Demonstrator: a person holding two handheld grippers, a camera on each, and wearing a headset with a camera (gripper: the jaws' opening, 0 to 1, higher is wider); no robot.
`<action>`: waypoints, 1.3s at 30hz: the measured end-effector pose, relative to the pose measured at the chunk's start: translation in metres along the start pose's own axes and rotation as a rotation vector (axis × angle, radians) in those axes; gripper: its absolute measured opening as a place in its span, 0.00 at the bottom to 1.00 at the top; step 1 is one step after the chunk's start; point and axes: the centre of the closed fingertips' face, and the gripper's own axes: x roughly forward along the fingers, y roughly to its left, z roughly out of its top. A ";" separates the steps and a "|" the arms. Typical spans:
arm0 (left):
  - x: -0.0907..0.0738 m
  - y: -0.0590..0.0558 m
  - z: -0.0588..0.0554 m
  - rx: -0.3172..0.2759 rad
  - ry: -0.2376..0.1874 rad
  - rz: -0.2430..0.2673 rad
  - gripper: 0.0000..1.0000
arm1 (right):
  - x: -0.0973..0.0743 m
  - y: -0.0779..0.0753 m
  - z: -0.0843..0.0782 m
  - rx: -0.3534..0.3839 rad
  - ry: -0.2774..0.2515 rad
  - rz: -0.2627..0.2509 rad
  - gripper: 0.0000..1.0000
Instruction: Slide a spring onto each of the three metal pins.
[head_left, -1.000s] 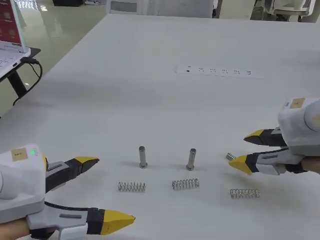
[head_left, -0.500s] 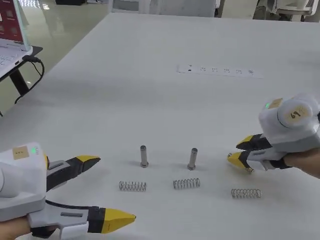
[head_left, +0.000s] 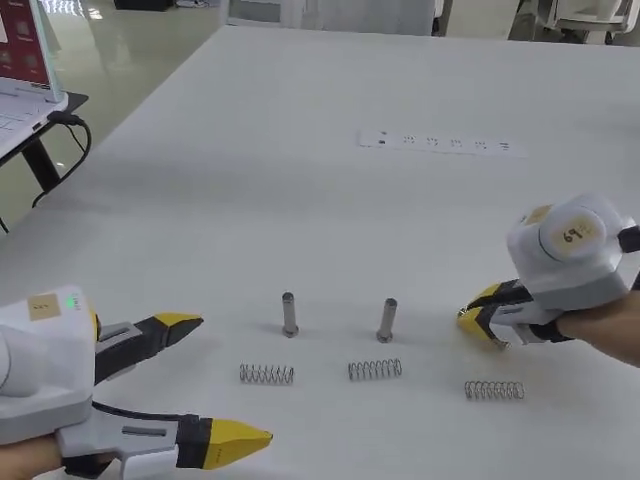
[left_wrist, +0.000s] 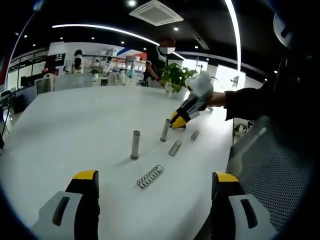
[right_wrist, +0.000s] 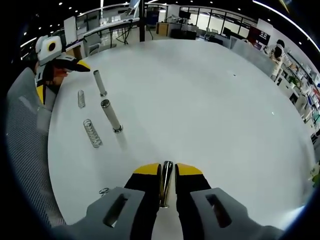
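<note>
Head view, table (head_left: 300, 200): white top. The left edge is seen running diagonally from the far corner to the frame's left side, with a laptop (head_left: 20, 60) beyond it. Broad bare surface is left between the pins and a power strip (head_left: 440, 143) farther back.
Head view, standing pins: left pin (head_left: 289, 314) and middle pin (head_left: 386, 320) are set upright, side by side and apart.
Head view, springs: left spring (head_left: 267, 374), middle spring (head_left: 375, 369) and right spring (head_left: 494, 390) are laid flat in a row just in front of the pins. None is threaded.
Head view, left gripper (head_left: 213, 380): held at the near left, jaws spread wide, nothing between them.
Head view, right gripper (head_left: 478, 320): held right of the middle pin, tips low at the table, jaws drawn together.
Left gripper view, clearance: bare table is seen between the spread jaws, with the left spring just ahead and the right gripper beyond the pins.
Right gripper view, third pin (right_wrist: 166, 184): clamped lengthwise between the nearly closed jaws.
Right gripper view, edge: the table rim is seen curving at the left, a mesh chair (right_wrist: 25, 130) beside it, and open white top ahead.
Change from a second ago: the right gripper's jaws were apart with the third pin at the lower tip. They are now closed on it, and the casing is rolled up toward the camera. The left gripper, standing pins and springs are unmoved.
</note>
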 end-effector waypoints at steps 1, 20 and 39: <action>0.000 0.000 0.000 0.000 0.000 -0.001 0.90 | 0.001 0.000 0.000 0.001 0.005 -0.001 0.09; -0.001 0.003 -0.001 -0.003 -0.004 0.004 0.89 | 0.002 -0.001 -0.002 0.033 0.035 -0.016 0.06; 0.000 0.000 0.002 0.002 -0.007 0.002 0.89 | -0.025 0.000 0.012 0.107 -0.052 -0.032 0.06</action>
